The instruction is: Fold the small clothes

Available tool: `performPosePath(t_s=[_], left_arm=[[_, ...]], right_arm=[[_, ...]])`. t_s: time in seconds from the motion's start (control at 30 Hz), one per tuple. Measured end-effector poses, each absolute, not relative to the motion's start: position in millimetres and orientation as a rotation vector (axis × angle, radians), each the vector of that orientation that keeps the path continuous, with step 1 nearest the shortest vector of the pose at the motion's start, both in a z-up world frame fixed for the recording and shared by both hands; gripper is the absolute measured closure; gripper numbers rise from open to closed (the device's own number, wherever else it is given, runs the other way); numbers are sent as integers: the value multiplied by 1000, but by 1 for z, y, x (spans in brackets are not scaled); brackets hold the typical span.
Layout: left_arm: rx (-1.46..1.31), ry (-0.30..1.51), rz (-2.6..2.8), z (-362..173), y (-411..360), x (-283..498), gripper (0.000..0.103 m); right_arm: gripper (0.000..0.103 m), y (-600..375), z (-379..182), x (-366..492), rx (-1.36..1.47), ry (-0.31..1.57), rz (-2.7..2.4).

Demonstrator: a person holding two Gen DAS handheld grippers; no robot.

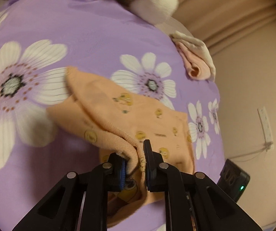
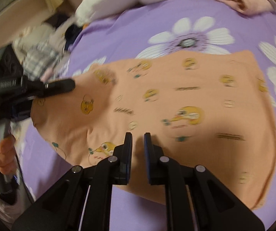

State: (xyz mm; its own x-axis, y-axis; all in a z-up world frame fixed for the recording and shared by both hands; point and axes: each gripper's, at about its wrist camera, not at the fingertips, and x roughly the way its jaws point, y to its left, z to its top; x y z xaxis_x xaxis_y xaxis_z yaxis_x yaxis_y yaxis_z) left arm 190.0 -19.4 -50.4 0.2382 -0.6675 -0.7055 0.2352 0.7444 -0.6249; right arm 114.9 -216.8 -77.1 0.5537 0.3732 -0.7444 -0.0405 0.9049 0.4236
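A small orange garment (image 2: 186,104) printed with yellow cartoon birds lies spread on a purple flowered bedsheet (image 2: 138,30). My left gripper (image 1: 136,154) is shut on a ribbed edge of the orange garment (image 1: 118,119) and lifts that part above the sheet. In the right wrist view the left gripper (image 2: 60,85) reaches in from the left, holding the cloth's left side. My right gripper (image 2: 138,140) hovers over the garment's near edge with its jaws a narrow gap apart and nothing between them.
A folded pink garment (image 1: 195,63) lies at the sheet's far edge, also in the right wrist view (image 2: 240,2). A white and pink plush heap (image 1: 147,2) sits at the back. Piled clothes (image 2: 39,57) lie off the bed's left. A white power strip (image 1: 266,125) hangs on the wall.
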Motion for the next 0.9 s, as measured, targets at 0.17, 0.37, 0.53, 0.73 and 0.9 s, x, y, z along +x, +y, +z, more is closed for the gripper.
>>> performPosePath(t_s=[0.17, 0.37, 0.53, 0.73, 0.9], left_arm=[[-324, 1193, -700, -48, -71, 180, 91], [-146, 1179, -783, -44, -127, 156, 91], [-27, 1215, -832, -61, -165, 142, 90], [34, 1239, -927, -71, -176, 123, 61], [27, 1219, -941, -58, -167, 118, 61]], right_arm=[[89, -253, -74, 108, 507, 905, 244], [88, -303, -81, 99, 716, 841, 192], [76, -329, -88, 90, 834, 813, 177], [60, -343, -96, 84, 944, 814, 196], [56, -346, -93, 81, 952, 799, 196]])
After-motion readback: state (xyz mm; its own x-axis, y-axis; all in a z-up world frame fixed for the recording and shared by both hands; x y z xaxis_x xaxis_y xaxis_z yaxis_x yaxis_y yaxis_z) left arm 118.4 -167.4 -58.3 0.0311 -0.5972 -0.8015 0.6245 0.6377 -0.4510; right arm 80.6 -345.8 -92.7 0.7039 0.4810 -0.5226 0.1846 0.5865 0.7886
